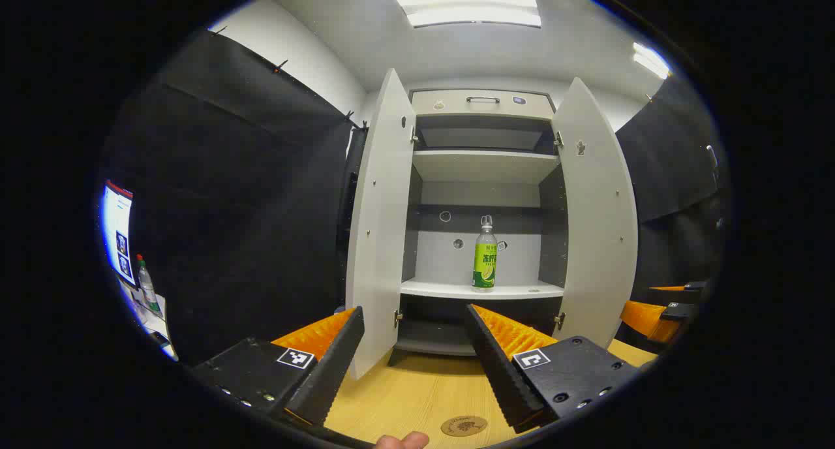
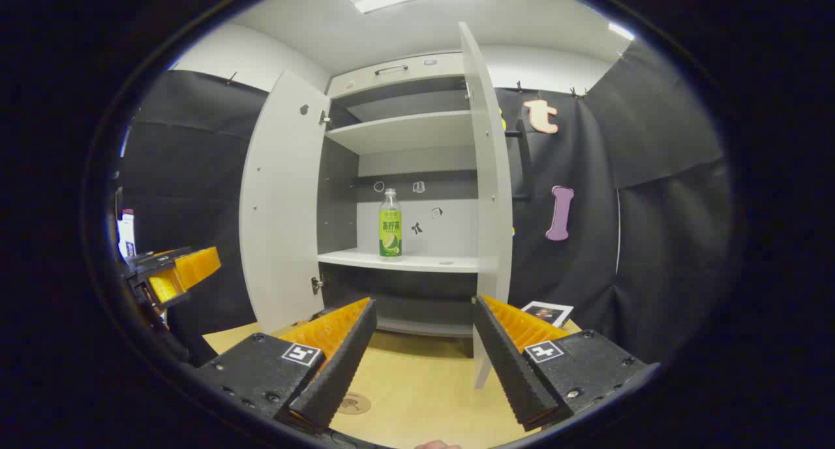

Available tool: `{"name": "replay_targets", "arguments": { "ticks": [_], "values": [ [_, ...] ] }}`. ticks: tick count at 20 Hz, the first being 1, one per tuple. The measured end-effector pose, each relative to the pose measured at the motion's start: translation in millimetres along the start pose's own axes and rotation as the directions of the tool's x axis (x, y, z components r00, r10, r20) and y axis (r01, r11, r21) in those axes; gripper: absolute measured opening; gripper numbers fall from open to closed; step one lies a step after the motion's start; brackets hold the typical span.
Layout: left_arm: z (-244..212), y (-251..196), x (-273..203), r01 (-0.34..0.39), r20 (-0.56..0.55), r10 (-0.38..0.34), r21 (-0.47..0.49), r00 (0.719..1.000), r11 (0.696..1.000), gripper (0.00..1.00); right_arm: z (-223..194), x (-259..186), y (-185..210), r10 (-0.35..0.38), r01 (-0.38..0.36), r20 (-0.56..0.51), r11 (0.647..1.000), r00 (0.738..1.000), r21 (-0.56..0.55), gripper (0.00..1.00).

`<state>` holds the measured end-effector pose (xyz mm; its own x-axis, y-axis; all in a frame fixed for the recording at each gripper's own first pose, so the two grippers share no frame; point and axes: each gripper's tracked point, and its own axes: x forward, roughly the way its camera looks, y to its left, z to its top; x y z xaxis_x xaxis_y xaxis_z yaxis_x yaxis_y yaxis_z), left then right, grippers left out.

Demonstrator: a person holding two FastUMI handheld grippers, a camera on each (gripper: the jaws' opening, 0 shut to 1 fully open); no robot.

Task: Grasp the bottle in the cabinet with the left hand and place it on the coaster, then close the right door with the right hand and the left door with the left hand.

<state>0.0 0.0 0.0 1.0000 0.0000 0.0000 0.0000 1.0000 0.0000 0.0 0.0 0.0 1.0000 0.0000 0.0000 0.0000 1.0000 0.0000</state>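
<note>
In the left gripper view, the left door (image 1: 378, 220) stands swung open, then the bottle (image 1: 485, 261) upright on the middle shelf (image 1: 483, 288), then the open right door (image 1: 597, 220). The left gripper (image 1: 412, 351) hangs well short of the cabinet over the worktop (image 1: 417, 390), fingers apart and empty; the coaster (image 1: 464, 426) lies below. The right gripper (image 2: 423, 351) waits likewise, fingers apart. Step 1 looks barely begun: the left gripper must next reach in level and straddle the bottle.
</note>
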Motion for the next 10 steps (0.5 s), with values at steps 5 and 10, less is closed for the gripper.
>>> {"name": "replay_targets", "arguments": {
  "ticks": [5,10],
  "values": [
    [-4.3,-0.6,8.6,0.023,-0.005,-0.023,-0.010,1.000,1.000,0.95,8.6,1.8,1.3,-0.017,0.017,0.030,1.000,0.999,0.008,0.94],
    [-19.4,-8.8,9.2,0.073,-0.041,-0.074,-0.033,0.996,0.997,0.94,4.9,-3.9,6.7,-0.030,0.030,0.024,0.999,0.999,0.026,0.98]
  ]
}}
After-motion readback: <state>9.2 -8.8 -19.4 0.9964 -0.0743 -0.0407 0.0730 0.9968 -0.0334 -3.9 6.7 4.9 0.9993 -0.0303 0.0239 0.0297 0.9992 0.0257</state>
